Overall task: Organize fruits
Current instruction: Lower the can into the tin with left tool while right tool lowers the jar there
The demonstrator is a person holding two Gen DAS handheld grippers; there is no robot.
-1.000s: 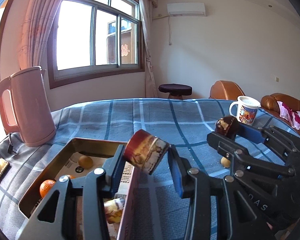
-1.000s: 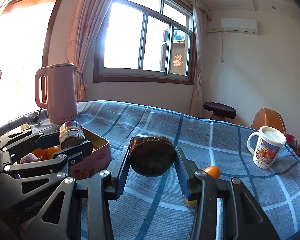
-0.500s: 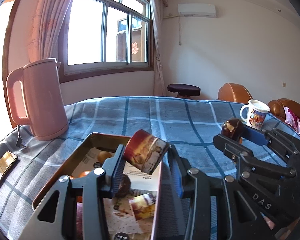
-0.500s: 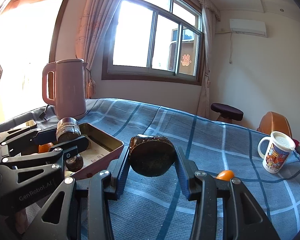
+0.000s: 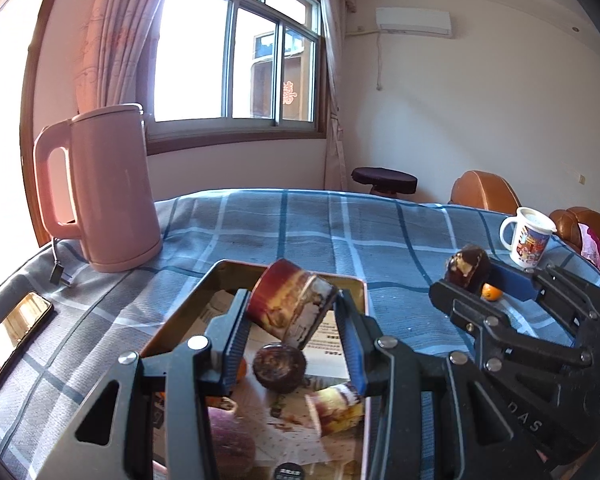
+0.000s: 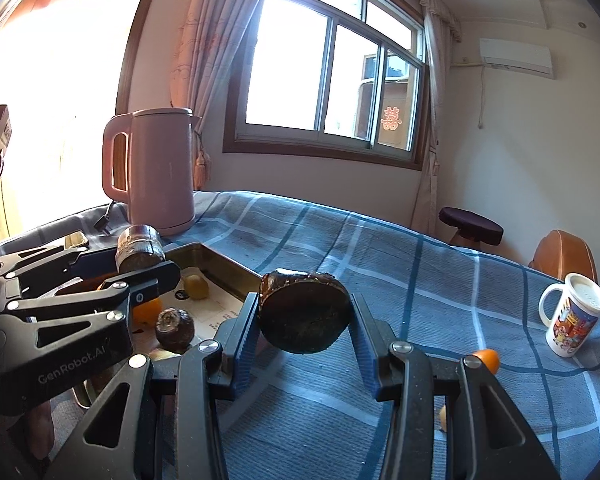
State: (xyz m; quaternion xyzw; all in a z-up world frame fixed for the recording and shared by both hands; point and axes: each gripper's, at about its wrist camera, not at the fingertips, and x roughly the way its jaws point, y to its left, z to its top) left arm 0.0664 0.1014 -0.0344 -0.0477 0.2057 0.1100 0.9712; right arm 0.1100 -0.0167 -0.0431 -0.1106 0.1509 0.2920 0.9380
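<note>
Clamping a tilted brown cut cylinder [image 5: 294, 306], the left gripper [image 5: 292, 338] hangs over a shallow metal tray [image 5: 204, 292] lined with printed paper. The right gripper [image 6: 304, 330] pinches a dark, rough round chunk [image 6: 304, 314] above the blue plaid surface [image 6: 380, 264], just right of the tray's rim. A small orange [image 6: 486, 358] lies on open cloth; a smooth pink kettle [image 5: 100, 188] stands behind the tray.

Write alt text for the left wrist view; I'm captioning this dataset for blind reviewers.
The left gripper holds a brown cut fruit piece over a metal tray of fruit on a blue plaid tablecloth. A pink kettle stands at left; the right gripper holds a dark piece at right.
</note>
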